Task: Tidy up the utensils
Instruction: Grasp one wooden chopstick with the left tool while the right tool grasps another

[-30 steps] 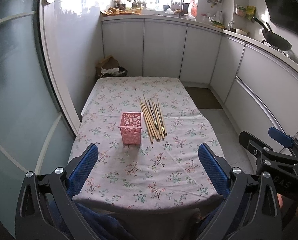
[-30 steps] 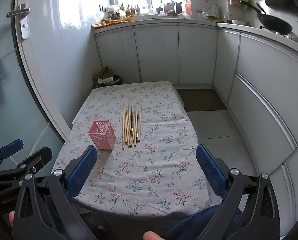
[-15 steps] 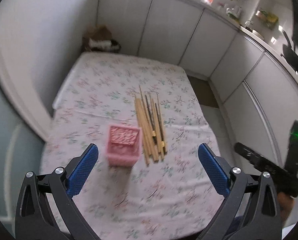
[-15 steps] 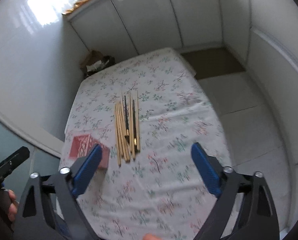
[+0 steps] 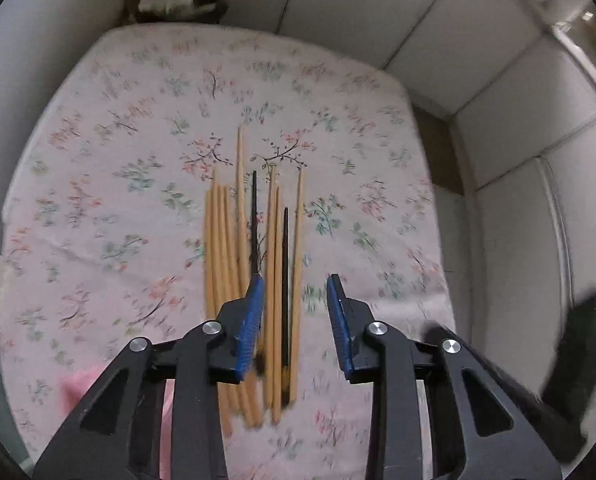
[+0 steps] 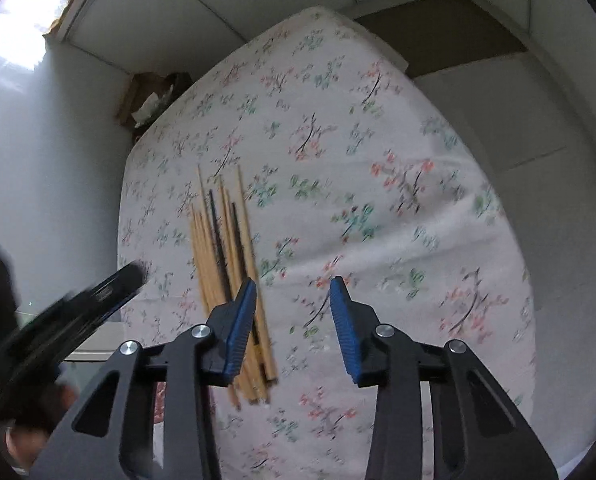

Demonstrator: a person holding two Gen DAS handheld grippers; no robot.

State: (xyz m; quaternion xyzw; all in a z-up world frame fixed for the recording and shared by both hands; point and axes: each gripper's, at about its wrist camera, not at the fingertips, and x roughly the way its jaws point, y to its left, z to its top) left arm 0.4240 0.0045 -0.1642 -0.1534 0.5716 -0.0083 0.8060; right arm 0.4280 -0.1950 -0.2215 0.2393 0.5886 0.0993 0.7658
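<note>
1. Left gripper [image 5: 293, 316]: jaws just narrowed from full spread to partway, blue pads apart, nothing pinched; several sticks of the chopsticks [image 5: 253, 264] seen in the gap, pads not visibly pressing on them.
2. Right gripper [image 6: 291, 320]: jaws likewise just narrowed, pads apart over bare cloth, empty; bundle at its 9 o'clock, passing under the left pad.
3. Versus a second ago: both views dropped from a level kitchen outlook to a steep look down on the table [image 5: 97, 200]; bundle far larger in frame. Reads as approach to a first pick, no stick lifted.
4. Pink holder [image 5: 77, 384]: only a blurred patch at 7 o'clock of left view, just beside the bundle's near ends. Destination, likely.
5. Materials: chopsticks slim, tapered, mostly pale wood or bamboo, two dark; roughly parallel, tips toward 12 o'clock. Cloth floral, soft, faintly creased. Pads ribbed blue, arms black rigid plastic.
</note>
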